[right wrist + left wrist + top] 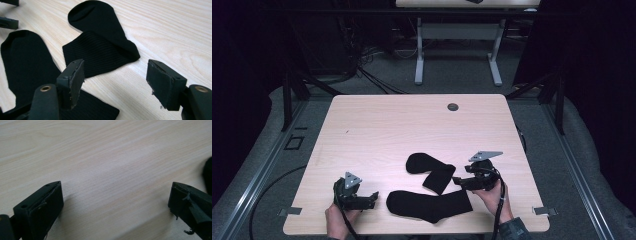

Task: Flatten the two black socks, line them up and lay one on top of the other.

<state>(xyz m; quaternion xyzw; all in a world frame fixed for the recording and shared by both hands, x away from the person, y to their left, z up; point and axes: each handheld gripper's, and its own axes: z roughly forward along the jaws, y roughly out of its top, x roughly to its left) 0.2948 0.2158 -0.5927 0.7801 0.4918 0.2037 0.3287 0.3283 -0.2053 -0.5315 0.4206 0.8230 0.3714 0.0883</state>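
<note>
nearest me, both of my hands sat at the near edge of the bench (362, 120). my left hand-held gripper (373, 196) had its jaws spread wide over bare wood, nothing between them, just beside the toe end of the near sock (428, 205). my right hand-held gripper (457, 179) also had its jaws apart and gripped nothing; its tips pointed at the folded sock (432, 170), close to the ribbed cuff but not pressing on it.

the near sock lay flat and stretched out along the front edge, its cuff toward my right hand. the folded sock lay just behind it, doubled over on itself with the cuff lapped across the foot (in the right gripper view the ribbing sat on top). from above i could not tell whether the two socks touched or only came close.

as i judged it, the work was partway: one sock laid out, one folded, and the two not yet stacked or paired.

the near sock had little bench left before the front edge, so pulling toward me risked dragging it off. farther out, the whole back half of the bench was open wood up to a small round grommet (453, 107), with free room to either side too.
</note>
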